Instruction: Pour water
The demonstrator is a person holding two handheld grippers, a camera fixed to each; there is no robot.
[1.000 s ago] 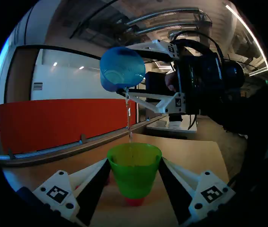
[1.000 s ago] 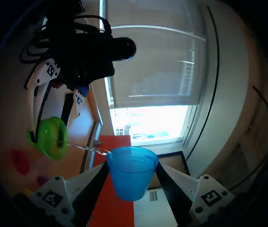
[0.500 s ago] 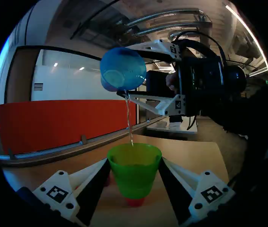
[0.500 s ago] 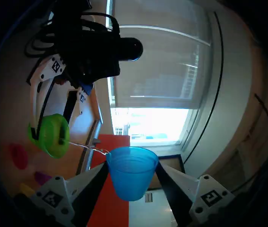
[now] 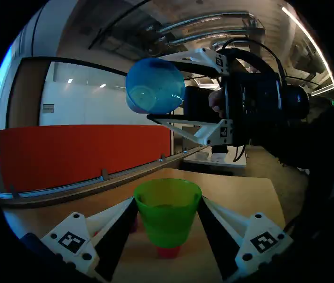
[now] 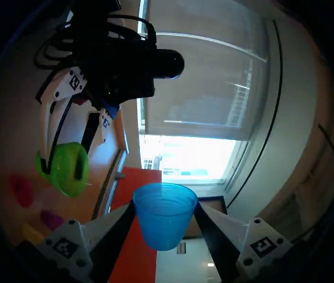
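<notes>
**Left gripper view.** A red wall panel (image 5: 72,151) occupies the left side, behind the wooden counter (image 5: 242,188). At lower centre, the left hand-held gripper (image 5: 167,207) is closed to the width of the green cup (image 5: 167,228). One finger presses on each side of the cup wall. The green cup is upright with its mouth upward. A small red item (image 5: 168,251) shows just below its base. A liquid level appears to lie inside the green cup, though the dim, tinted wall leaves this uncertain.

Higher in the view, well apart from the green cup, the blue cup (image 5: 155,86) is tipped on its side. The right hand-held gripper (image 5: 156,87) is rolled so that one finger lies above the blue cup and one below. Both fingers bear on the cup, and the opening matches its width. To the right, a hand (image 5: 214,100) shows in part against the dark gripper body.

**Right gripper view.** At the left, a red piece (image 6: 23,191), a purple piece (image 6: 51,219) and a yellow piece (image 6: 30,232) lie on the counter. Near them, the green cup (image 6: 68,170) sits between the fingers of the left hand-held gripper (image 6: 62,167). At centre, the blue cup (image 6: 164,224) is clamped between the two fingers of the right hand-held gripper (image 6: 165,207). Behind it and to the right is a bright window (image 6: 185,158), with a lowered blind (image 6: 199,94) over its upper part.
</notes>
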